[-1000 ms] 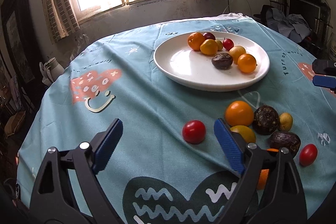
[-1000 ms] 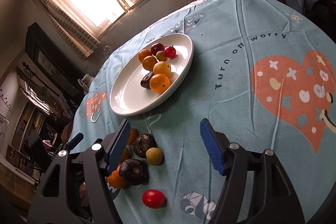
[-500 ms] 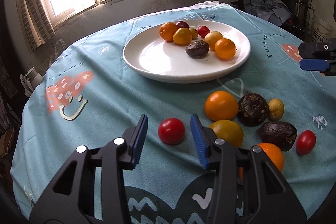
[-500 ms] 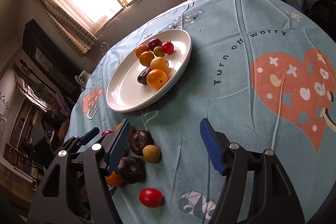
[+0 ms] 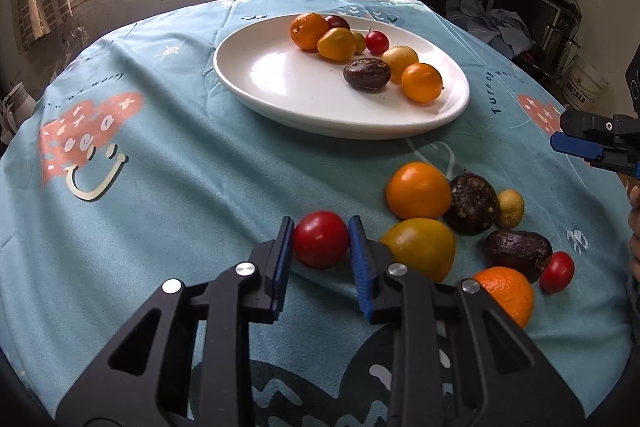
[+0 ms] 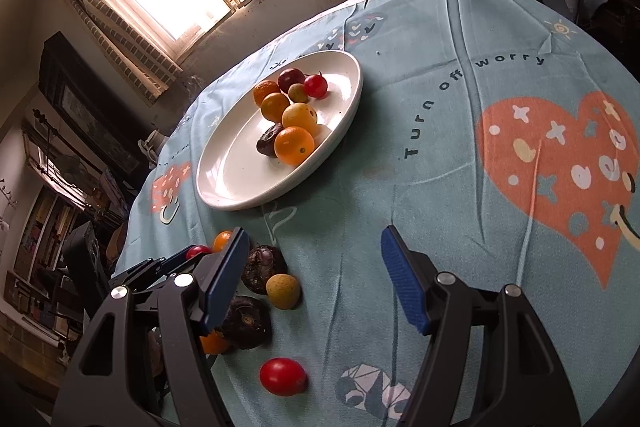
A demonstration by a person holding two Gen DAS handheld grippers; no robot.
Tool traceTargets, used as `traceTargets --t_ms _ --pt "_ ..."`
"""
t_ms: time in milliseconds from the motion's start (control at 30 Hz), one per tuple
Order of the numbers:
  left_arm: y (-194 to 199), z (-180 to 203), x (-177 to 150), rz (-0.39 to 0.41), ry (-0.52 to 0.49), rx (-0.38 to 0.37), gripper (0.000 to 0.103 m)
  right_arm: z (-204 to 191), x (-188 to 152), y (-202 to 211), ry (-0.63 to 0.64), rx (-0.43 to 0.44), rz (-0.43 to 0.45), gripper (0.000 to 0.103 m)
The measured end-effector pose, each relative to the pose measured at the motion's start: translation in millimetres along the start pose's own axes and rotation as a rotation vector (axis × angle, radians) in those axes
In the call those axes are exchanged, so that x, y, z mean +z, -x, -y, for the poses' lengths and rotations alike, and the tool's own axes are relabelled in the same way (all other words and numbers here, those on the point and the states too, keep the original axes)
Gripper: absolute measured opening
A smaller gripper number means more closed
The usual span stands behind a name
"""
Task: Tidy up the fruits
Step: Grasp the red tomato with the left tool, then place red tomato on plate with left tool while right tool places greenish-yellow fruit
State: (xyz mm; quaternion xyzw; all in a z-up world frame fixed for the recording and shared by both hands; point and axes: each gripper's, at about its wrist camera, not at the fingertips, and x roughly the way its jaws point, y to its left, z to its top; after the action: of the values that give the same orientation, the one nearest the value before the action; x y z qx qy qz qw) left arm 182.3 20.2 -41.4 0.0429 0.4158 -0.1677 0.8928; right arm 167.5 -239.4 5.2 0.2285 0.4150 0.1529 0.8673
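Note:
My left gripper point(image 5: 320, 251) is shut on a red tomato point(image 5: 321, 239) that rests on the blue tablecloth. A white plate point(image 5: 288, 87) beyond it holds several fruits: oranges, a dark passion fruit point(image 5: 367, 75), a small red tomato. Right of the tomato lies a loose cluster: an orange point(image 5: 418, 191), a yellow fruit point(image 5: 420, 247), two dark passion fruits point(image 5: 474, 203), a small yellow fruit point(image 5: 510, 209), another orange point(image 5: 506, 293) and a second red tomato point(image 5: 557, 271). My right gripper point(image 6: 316, 279) is open and empty above the cloth, right of that cluster; its tips show in the left wrist view point(image 5: 588, 147).
The round table point(image 6: 460, 147) carries a blue cloth with a red heart print point(image 6: 560, 167) at the right. The second red tomato point(image 6: 282, 375) lies near the right gripper's left finger. A window wall is behind; clutter stands at the far right.
My left gripper has moved forward to the red tomato and its jaws have shut from wide open onto it. The right gripper has barely moved.

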Motion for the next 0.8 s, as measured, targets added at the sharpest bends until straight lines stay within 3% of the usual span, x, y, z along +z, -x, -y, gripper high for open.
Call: traceTargets --t_ms 133,267,367,433,633,800 --pt "2.5 4.1 -4.8 -0.011 -0.009 0.021 0.028 0.3 0.1 -0.5 0.002 0.001 0.001 0.069" --pt "5.5 12.1 -11.2 -0.010 -0.013 0.104 0.028 -2.8 -1.6 -2.4 0.020 0.008 -0.014 0.069" --pt "13.5 6.7 -11.6 0.017 0.024 0.187 0.028 -11.0 -5.8 -7.1 0.067 0.022 -0.049 0.069" --pt "17.8 -2.5 -10.1 0.028 0.068 0.188 0.028 -20.2 -11.1 -12.2 0.118 0.022 -0.076 0.069" --pt "17.5 -9.7 -9.3 0.022 0.102 0.188 0.028 -35.7 -24.4 -26.2 0.207 0.052 -0.145 0.045" --pt "14.5 -8.8 -10.3 0.013 0.101 0.187 0.028 -41.5 -31.4 -35.3 0.252 0.041 -0.167 0.043"
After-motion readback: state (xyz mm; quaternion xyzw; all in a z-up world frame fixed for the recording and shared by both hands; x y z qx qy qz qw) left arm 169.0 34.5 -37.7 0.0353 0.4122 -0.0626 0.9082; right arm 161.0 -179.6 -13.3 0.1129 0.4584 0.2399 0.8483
